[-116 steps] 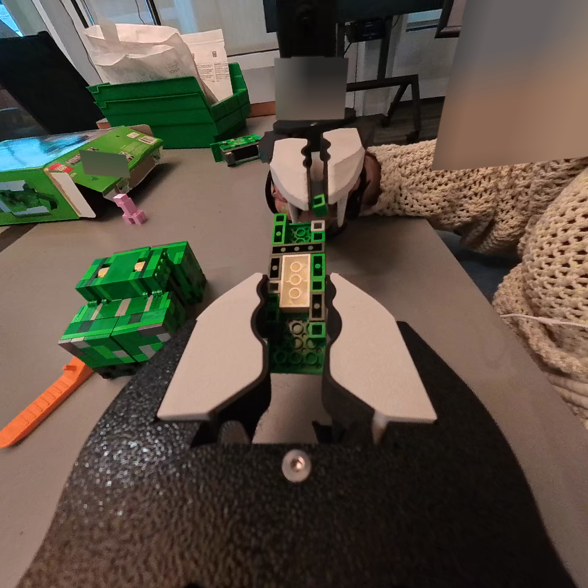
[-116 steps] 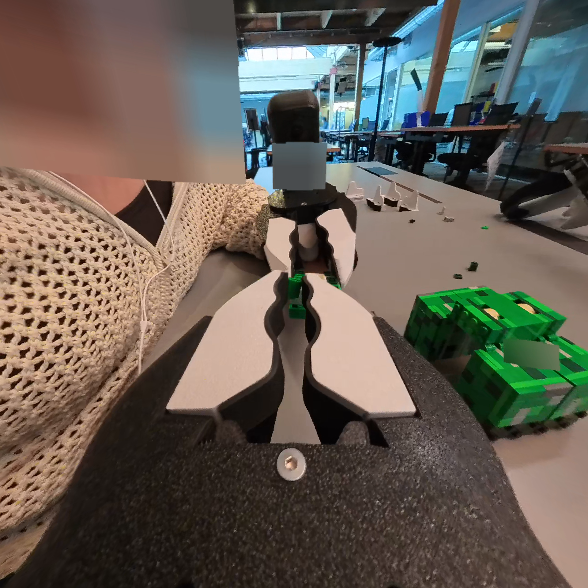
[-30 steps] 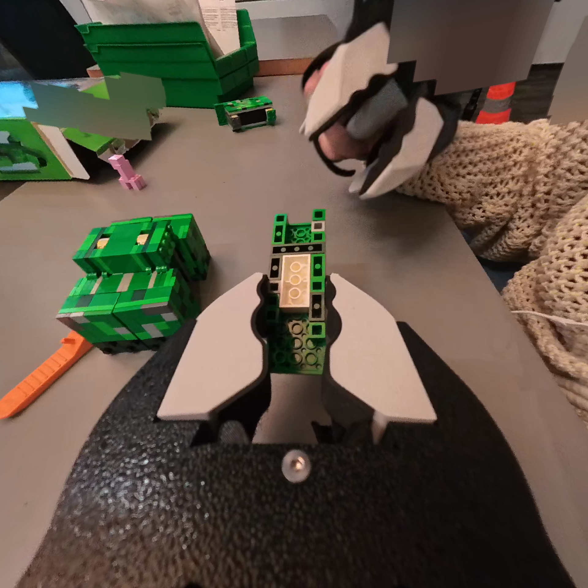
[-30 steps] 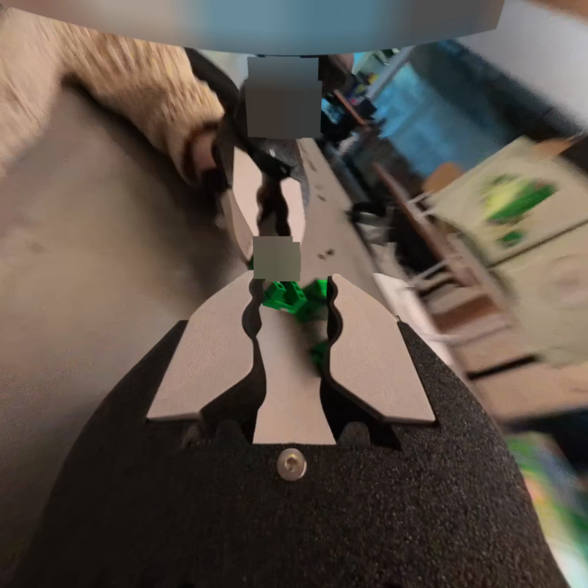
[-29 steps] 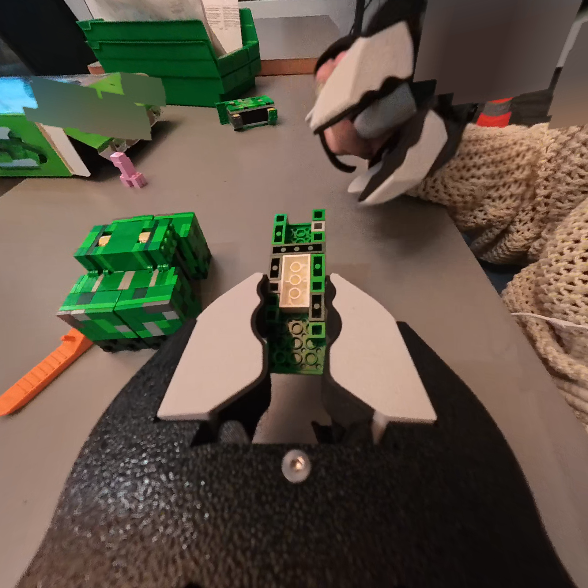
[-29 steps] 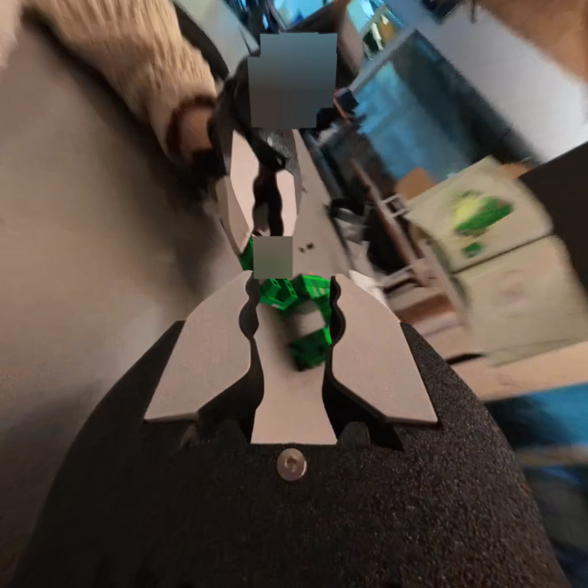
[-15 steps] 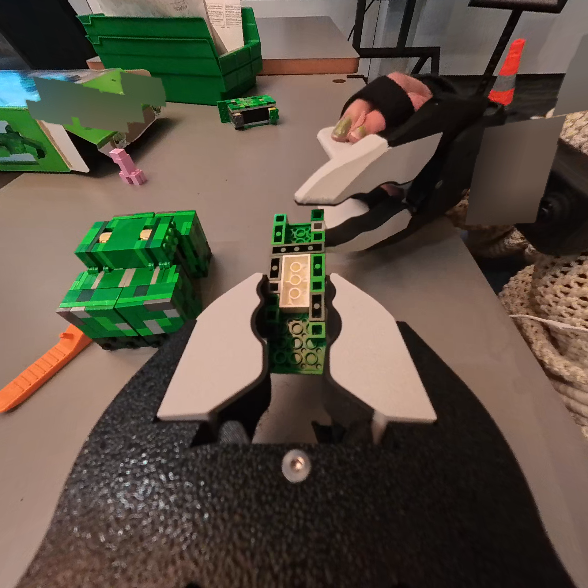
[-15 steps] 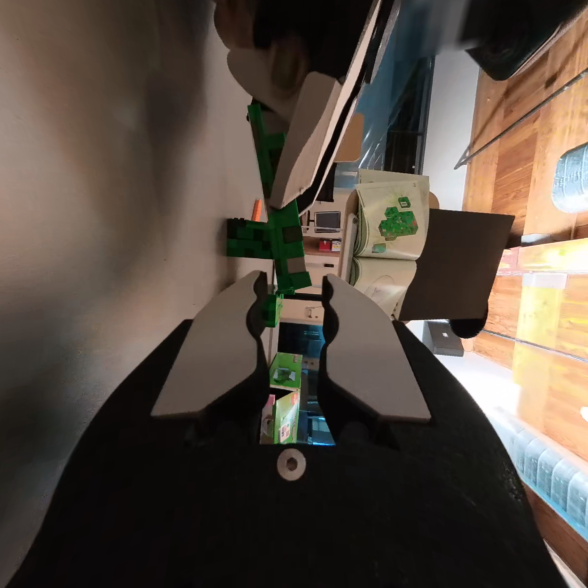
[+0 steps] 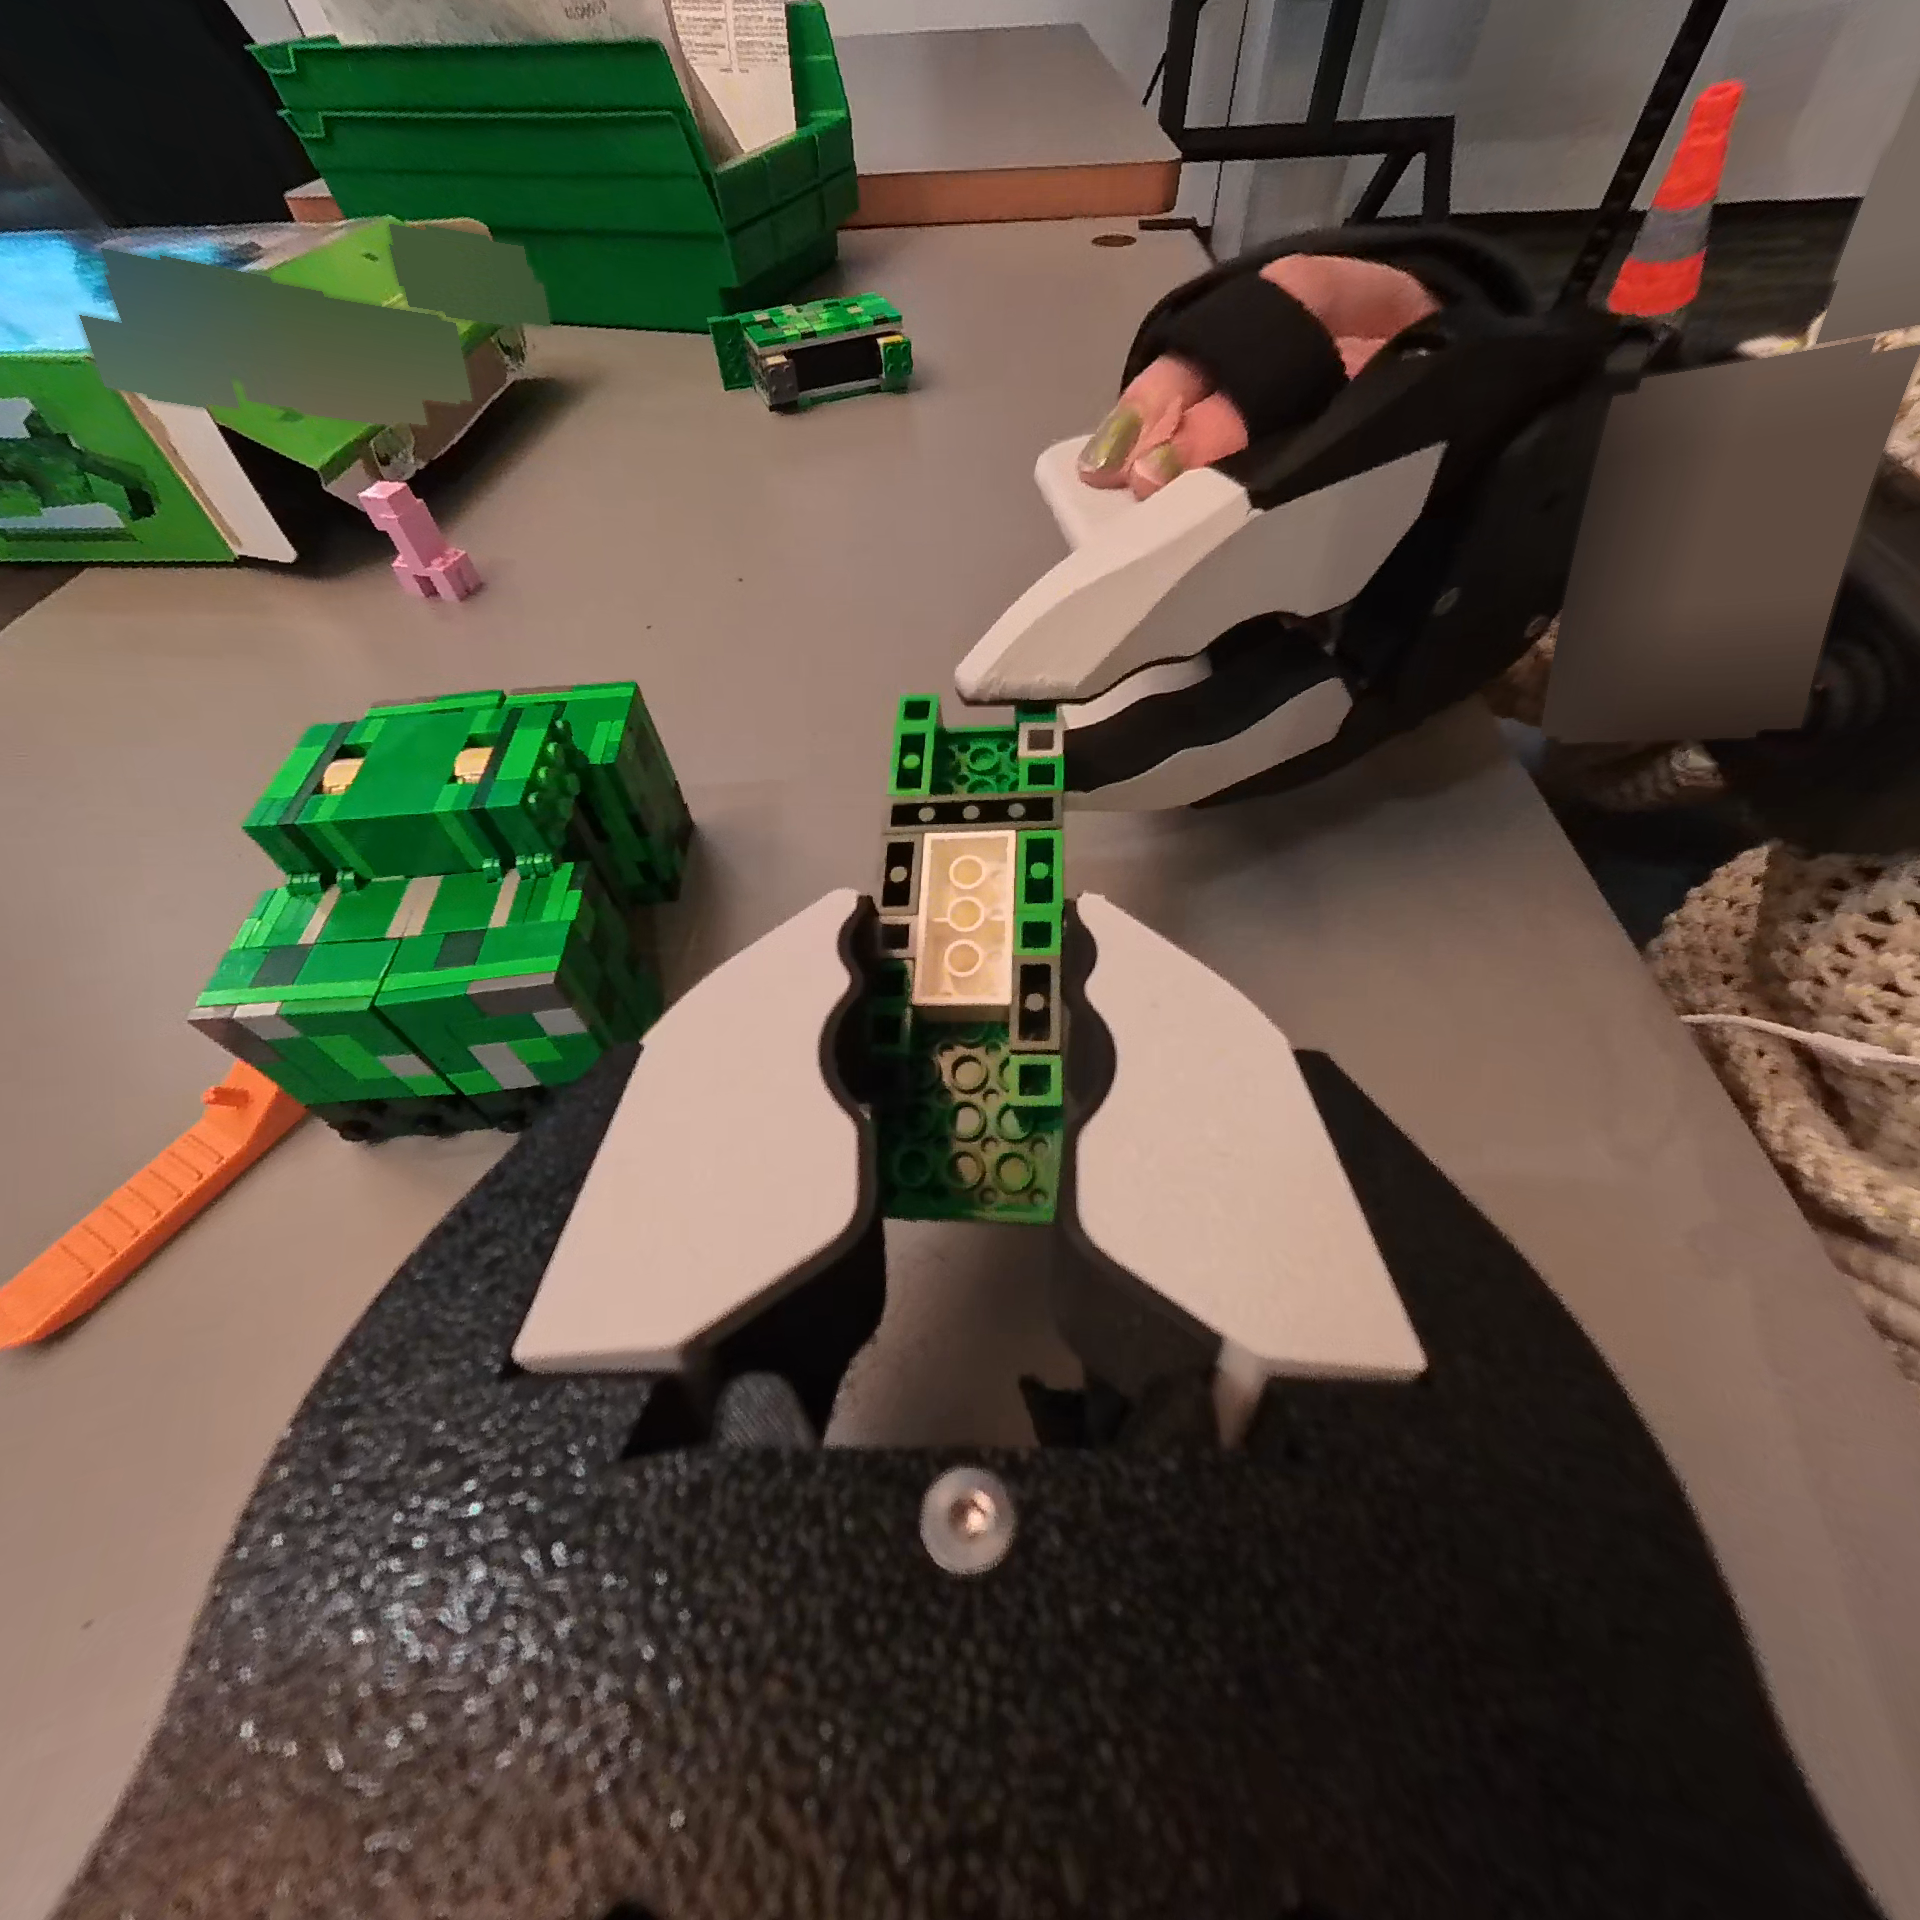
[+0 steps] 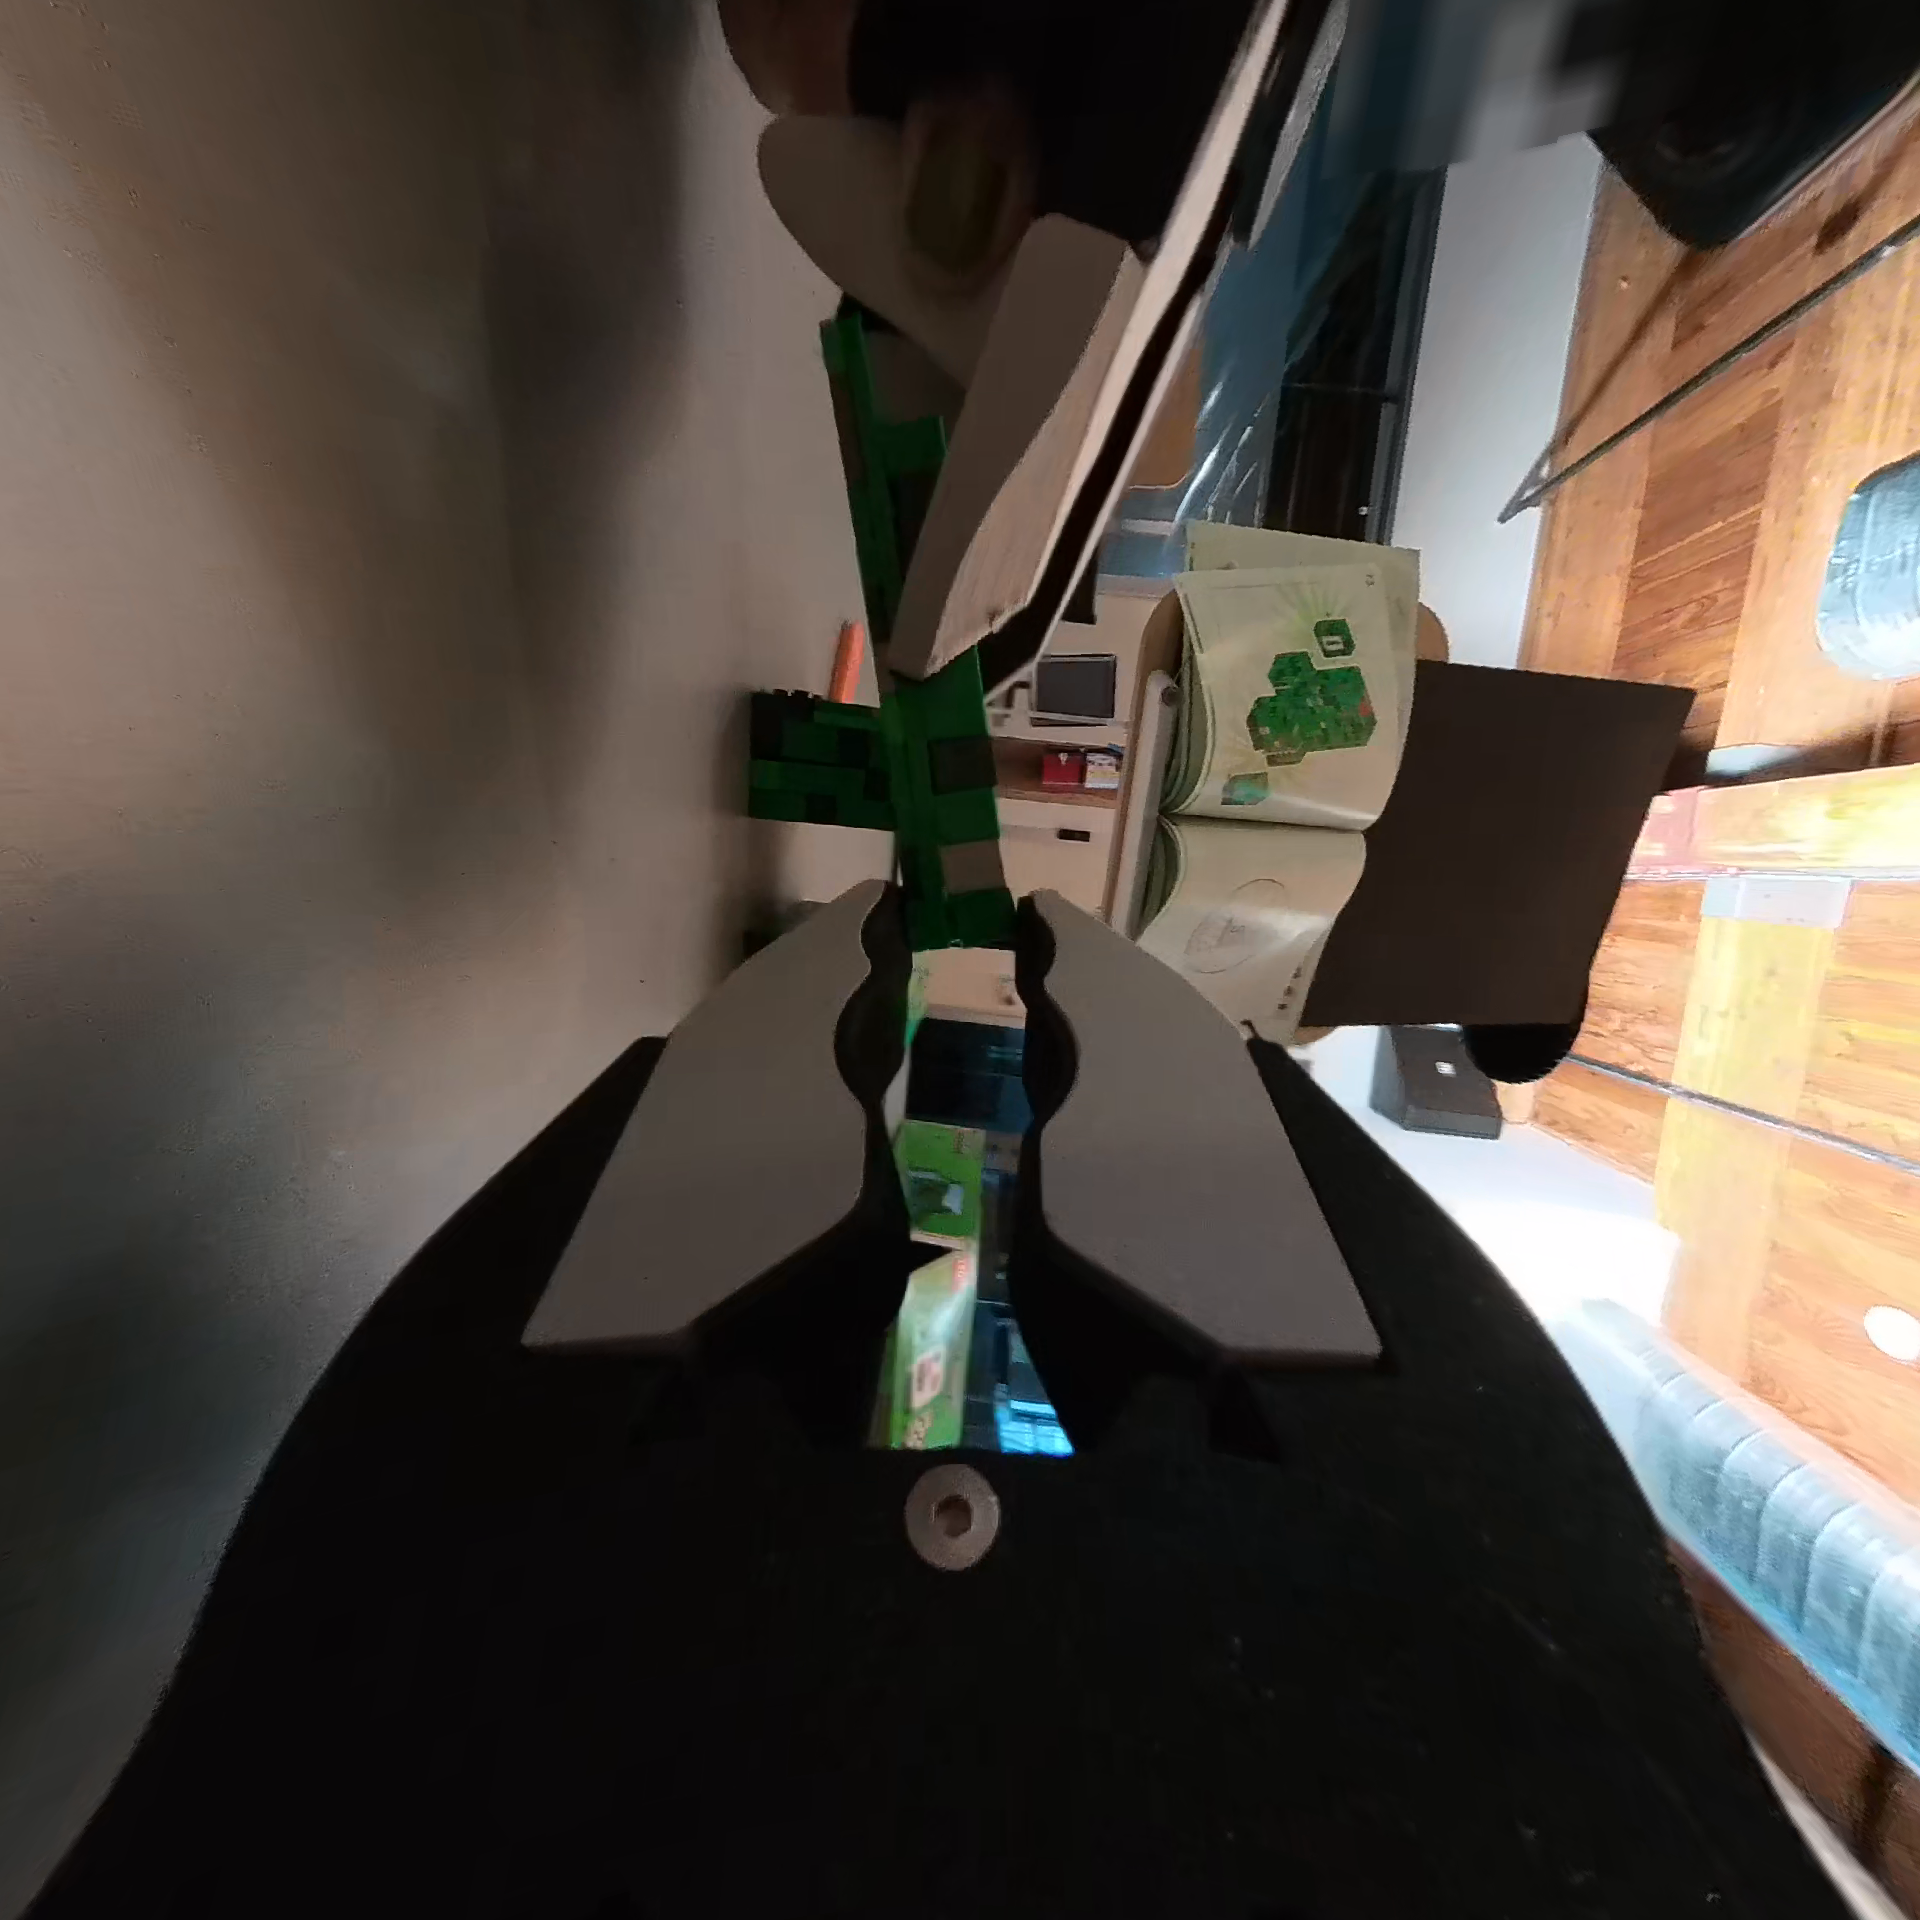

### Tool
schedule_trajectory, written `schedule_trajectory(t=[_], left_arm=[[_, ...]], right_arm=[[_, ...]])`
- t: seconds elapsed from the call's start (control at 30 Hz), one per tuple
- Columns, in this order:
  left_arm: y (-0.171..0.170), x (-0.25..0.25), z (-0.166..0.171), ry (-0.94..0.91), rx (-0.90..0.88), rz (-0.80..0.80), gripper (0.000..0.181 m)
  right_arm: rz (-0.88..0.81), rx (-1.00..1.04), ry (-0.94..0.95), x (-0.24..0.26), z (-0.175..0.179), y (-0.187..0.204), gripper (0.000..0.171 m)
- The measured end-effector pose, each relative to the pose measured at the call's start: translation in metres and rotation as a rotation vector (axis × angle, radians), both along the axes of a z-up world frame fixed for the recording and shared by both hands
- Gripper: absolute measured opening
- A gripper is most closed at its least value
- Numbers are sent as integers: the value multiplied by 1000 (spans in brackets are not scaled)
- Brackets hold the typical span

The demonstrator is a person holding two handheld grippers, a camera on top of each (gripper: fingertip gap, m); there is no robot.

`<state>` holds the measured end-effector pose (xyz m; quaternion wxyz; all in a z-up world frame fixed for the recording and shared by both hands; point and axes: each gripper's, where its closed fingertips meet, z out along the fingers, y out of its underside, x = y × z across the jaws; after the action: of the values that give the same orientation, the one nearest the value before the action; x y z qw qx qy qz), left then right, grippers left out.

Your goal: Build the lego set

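Left claw (image 9: 971, 935) clamps green lego panel (image 9: 971, 966); right claw (image 9: 1023, 717) open, straddling its far corner.

Green block stack (image 9: 436, 914) left; table (image 9: 1299, 935) right free

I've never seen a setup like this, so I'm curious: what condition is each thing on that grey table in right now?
Left gripper: shut on the long green lego panel.
Long green lego panel: studs-down side up, held off the table.
Right gripper: turned sideways, tips at the panel's far end; closure unclear.
Blocky green lego build: assembled, resting on the table.
Orange flat brick separator: lying flat, untouched.
Green plastic bin: open, papers inside.
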<state>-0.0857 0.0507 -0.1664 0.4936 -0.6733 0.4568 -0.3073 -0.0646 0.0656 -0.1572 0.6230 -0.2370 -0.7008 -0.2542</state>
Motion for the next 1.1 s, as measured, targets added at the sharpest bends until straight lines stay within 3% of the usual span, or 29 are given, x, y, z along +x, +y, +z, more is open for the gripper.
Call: schedule_trajectory(t=[0.23,0.4,0.53,0.67,0.8,0.87,1.1], left_arm=[[5,-1,-1,3,-3,25,35],[14,-7,7,96,243,94,57],[13,-6,5,281,506,93,61],[13,-6,-12,488,673,79,58],[16,-8,-18,594,786,99,34],[14,-7,-21,600,787,82,20],[14,-10,-20,549,678,91,17]], right_arm=[[-12,-184,24,-1,-7,6,19],[-52,-314,-12,1,-23,12,19],[-70,-511,3,1,-33,14,19],[-64,-694,31,-1,-38,11,19],[-57,-772,41,-5,-39,7,19],[-63,-774,53,-6,-37,7,19],[-122,-750,83,-8,-33,8,19]])
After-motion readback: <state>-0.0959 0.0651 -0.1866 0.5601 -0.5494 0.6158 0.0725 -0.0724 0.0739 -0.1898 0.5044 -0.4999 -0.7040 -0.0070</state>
